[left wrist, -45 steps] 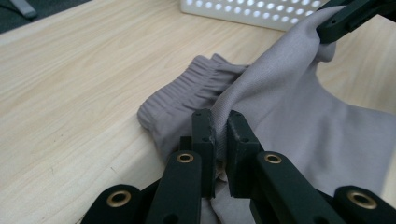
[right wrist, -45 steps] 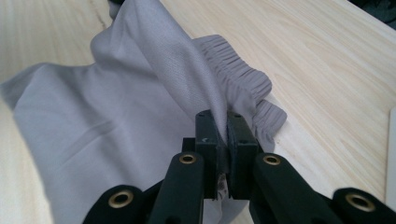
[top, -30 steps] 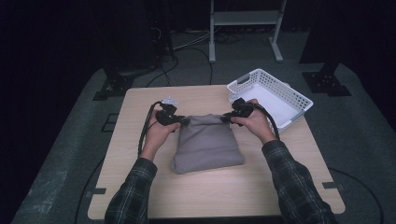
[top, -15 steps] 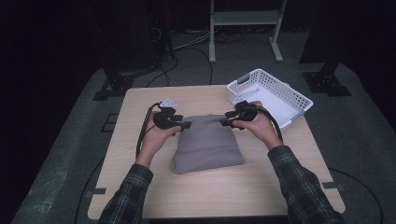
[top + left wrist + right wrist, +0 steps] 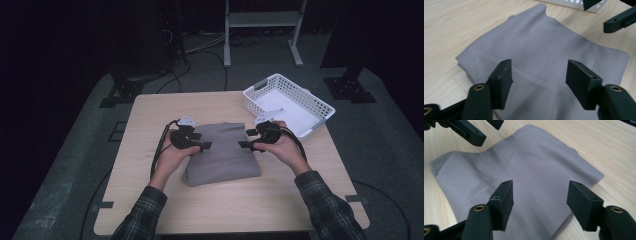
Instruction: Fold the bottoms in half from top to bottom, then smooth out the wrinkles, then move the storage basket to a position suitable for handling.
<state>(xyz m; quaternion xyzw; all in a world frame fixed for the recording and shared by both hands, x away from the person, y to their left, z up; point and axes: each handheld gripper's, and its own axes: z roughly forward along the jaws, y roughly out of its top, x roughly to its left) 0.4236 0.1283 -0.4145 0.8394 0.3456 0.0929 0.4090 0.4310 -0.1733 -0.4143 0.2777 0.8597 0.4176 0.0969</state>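
Item: grey cloth, folded into a rough rectangle, lying flat near the middle of the wooden table, between my two hands.

Handling, as I judge it: light, soft and limp, with no stiffness to hold a shape once lifted. Several layers lie stacked, so a pinch on the top layer alone would likely peel the fold open. The weave looks matte rather than slick, so I expect my pads to hold it well. Nothing fragile about it.

Where to take hold: at the edges or corners, catching all layers at once. I would take the two far corners or the two side edges together, one per claw, so the fold stays square.

My left claw hangs just above the cloth's left part, jaws apart, having just been opening, nothing between the pads. My right claw hangs above its right part, jaws likewise apart and just opened, pads bare. The two tips point toward each other over the cloth in the high view.

Container: one white plastic basket with perforated walls, at the table's far right corner, apart from the cloth. I see nothing in it.
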